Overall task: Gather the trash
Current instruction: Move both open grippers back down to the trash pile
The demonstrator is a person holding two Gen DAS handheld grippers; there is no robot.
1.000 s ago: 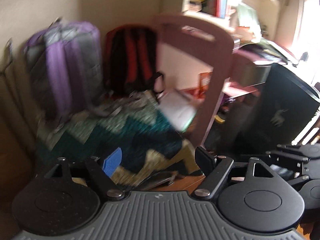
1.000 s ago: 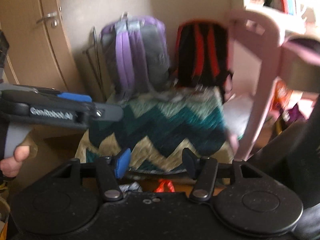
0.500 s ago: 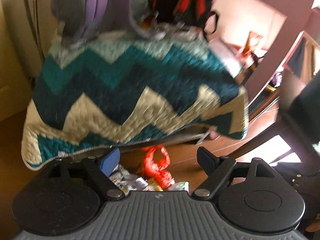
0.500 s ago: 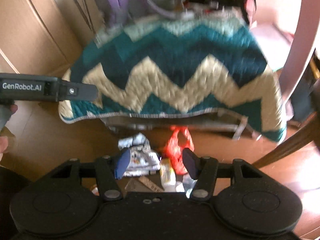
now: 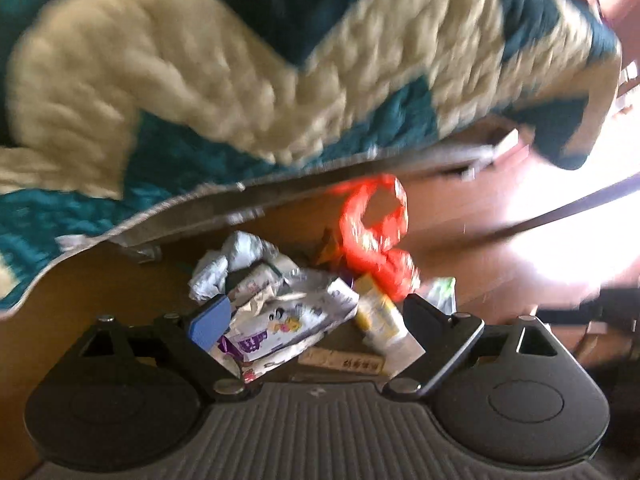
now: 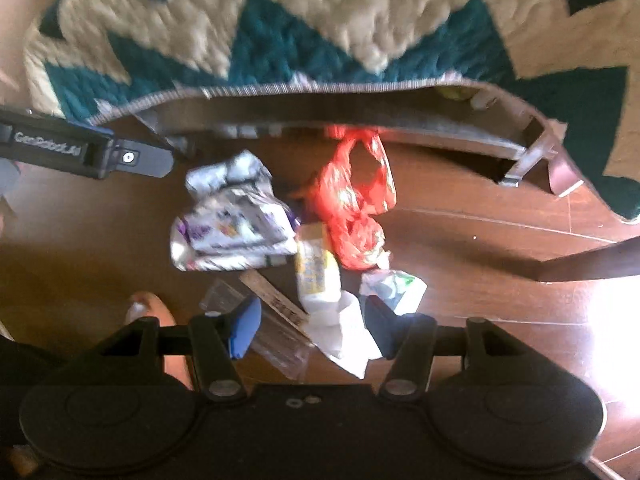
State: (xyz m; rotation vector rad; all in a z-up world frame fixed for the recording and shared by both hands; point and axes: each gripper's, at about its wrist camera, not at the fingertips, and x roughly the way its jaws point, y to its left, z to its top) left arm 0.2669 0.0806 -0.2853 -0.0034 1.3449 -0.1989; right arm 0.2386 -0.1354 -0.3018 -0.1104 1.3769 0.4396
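Both hand-held grippers, left (image 5: 316, 322) widening, right (image 6: 312, 326) spread, point steeply down over floor trash (image 6: 236, 228)

Dark brown wooden floor (image 6: 460, 248) with bright glare at the right, overhung at the far side by a teal-and-cream zigzag quilt (image 6: 320, 32).

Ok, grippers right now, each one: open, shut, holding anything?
Left gripper: open, jaws just been opening, holding nothing, above the trash.
Right gripper: open, holding nothing.
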